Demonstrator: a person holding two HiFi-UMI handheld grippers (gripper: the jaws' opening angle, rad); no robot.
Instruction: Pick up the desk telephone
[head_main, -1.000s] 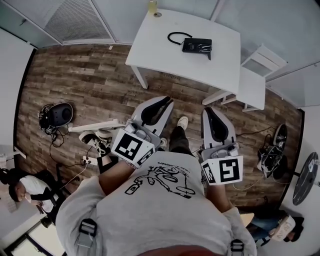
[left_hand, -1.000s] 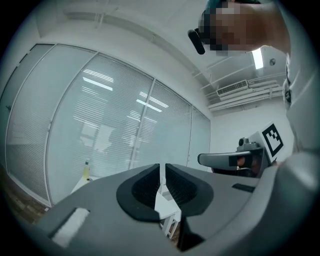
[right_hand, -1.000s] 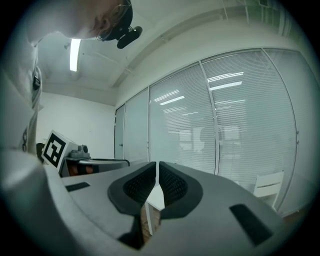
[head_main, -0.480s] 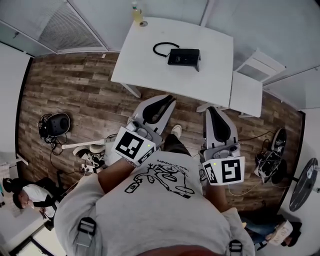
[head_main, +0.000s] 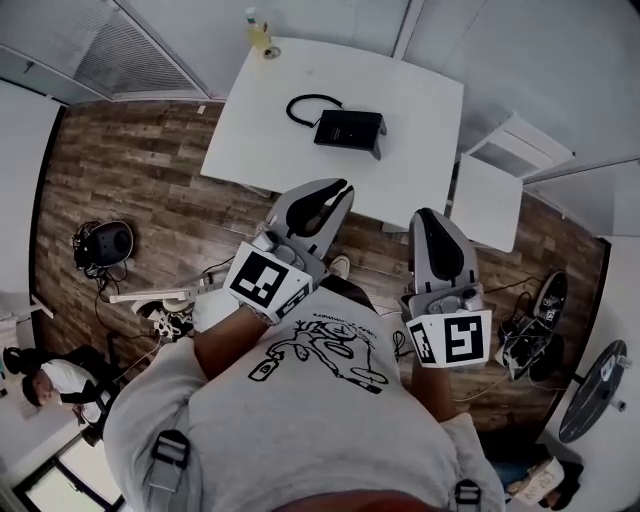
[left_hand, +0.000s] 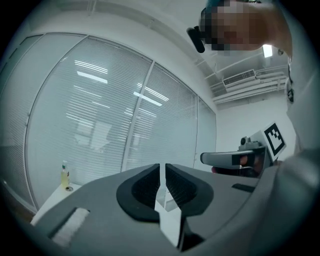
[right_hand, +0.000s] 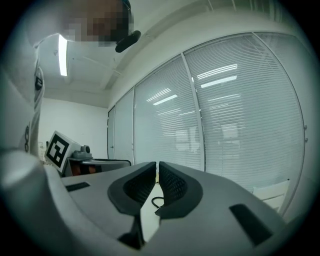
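A black desk telephone (head_main: 349, 129) with a curled cord (head_main: 305, 104) lies on the white table (head_main: 260, 150) ahead in the head view. My left gripper (head_main: 343, 186) is held level just short of the table's near edge, its jaws shut and empty. Beside it, my right gripper (head_main: 424, 214) points the same way, also shut on nothing. In the left gripper view the shut jaws (left_hand: 162, 172) frame a strip of table. A bit of the phone cord (right_hand: 156, 202) peeks past the shut jaws (right_hand: 157, 169) in the right gripper view.
A small bottle (head_main: 257, 30) stands at the table's far left corner, also seen as the bottle (left_hand: 64, 175). A white chair (head_main: 492, 195) sits right of the table. Bags and cables (head_main: 104, 243) lie on the wood floor at left, and shoes and cables (head_main: 530, 335) at right. Blinds cover the glass wall.
The table and phone have drawn nearer in the head view as I walked forward with both grippers. Both stay shut and level.
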